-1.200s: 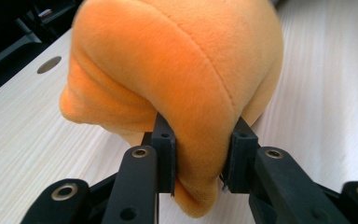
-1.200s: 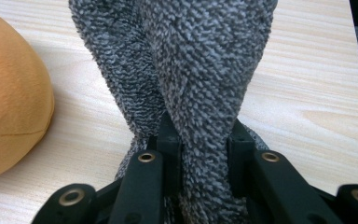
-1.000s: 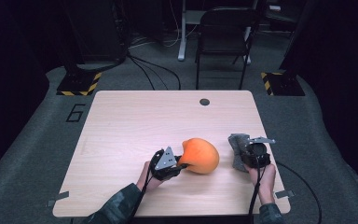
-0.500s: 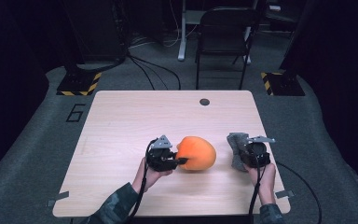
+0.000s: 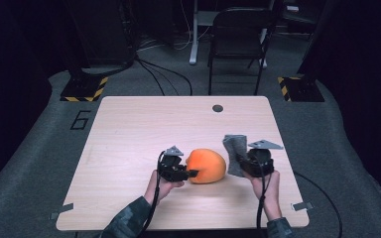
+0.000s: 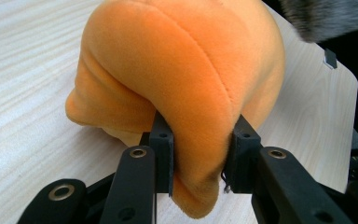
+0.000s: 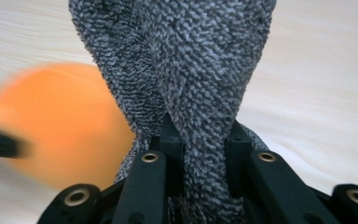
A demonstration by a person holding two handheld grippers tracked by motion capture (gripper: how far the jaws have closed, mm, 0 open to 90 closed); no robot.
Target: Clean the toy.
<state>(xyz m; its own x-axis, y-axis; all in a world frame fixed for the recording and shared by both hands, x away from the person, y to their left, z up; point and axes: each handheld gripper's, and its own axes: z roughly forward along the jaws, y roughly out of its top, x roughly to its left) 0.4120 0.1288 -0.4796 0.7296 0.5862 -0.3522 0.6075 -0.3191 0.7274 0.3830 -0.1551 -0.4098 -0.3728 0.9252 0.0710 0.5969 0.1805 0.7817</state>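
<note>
An orange plush toy [image 5: 206,166] is seen on the near middle of a pale wooden table [image 5: 129,129], a fold of it pinched by the left gripper [image 5: 194,173], whose jaws have just been easing apart. Just to its right, a grey knitted cloth [image 5: 235,151] is clamped in the right gripper [image 5: 239,161] and held upright. It is judged that the soft fold could slip free if the jaws loosen further, and that the dangling cloth might brush the toy.
</note>
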